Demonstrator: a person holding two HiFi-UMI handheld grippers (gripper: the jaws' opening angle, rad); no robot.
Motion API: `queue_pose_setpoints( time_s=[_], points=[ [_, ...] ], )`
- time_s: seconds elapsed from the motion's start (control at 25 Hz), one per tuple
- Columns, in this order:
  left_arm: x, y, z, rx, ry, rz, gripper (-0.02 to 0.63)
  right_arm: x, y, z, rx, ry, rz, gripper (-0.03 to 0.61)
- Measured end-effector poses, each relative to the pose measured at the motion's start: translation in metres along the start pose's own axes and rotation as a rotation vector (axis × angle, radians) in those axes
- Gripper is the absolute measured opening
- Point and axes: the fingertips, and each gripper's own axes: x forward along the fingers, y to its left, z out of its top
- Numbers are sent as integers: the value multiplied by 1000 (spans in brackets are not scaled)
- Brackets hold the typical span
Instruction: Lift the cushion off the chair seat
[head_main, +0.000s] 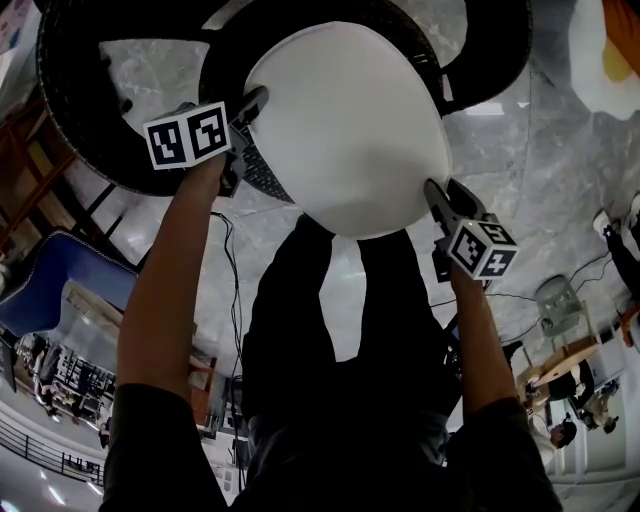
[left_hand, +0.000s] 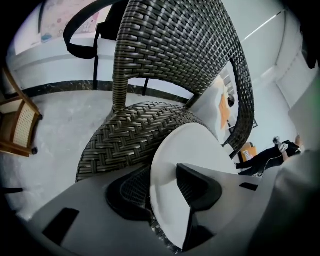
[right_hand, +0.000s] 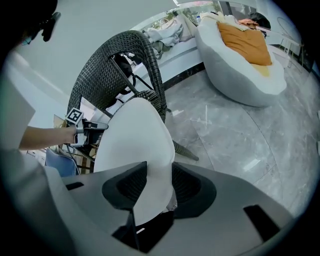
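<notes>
I am working on the grasp that comes before the lift. My left gripper (head_main: 252, 105) is clenching the left rim of the white cushion (head_main: 350, 130), and my right gripper (head_main: 436, 196) is pinching the rim on the opposite side. In both gripper views the cushion's edge is filling the gap between the pads, so I am judging both grips as made.

The cushion is lying over the seat of the dark wicker chair (head_main: 75, 120), with its near edge hanging out past the seat toward my legs. I cannot tell whether it is already clearing the weave.

The next move, as I am reading it, is calling for both hands to rise together at the same pace. That should keep the soft pad level, without sagging or slipping out of one pinch. Then it needs to come toward me, away from the chair's curved back and arms.

I am reaching both forearms forward and down, with the left forearm (head_main: 170, 290) slanting inward. Both grippers are pointing steeply down at the seat from either side, with their marker cubes facing up at me.
</notes>
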Motion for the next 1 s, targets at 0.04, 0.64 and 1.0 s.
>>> queue_pose_setpoints(
  time_s=[0.04, 0.64, 1.0],
  points=[
    [0, 0, 0, 1, 1, 6, 165, 1, 0, 1, -3, 1, -4, 151],
    [-44, -28, 24, -22, -88, 66, 29, -38, 15, 29, -69, -33, -27, 35],
    [-141, -87, 89, 11, -242, 54, 28, -103, 53, 89, -122, -134, 4, 35]
  ],
)
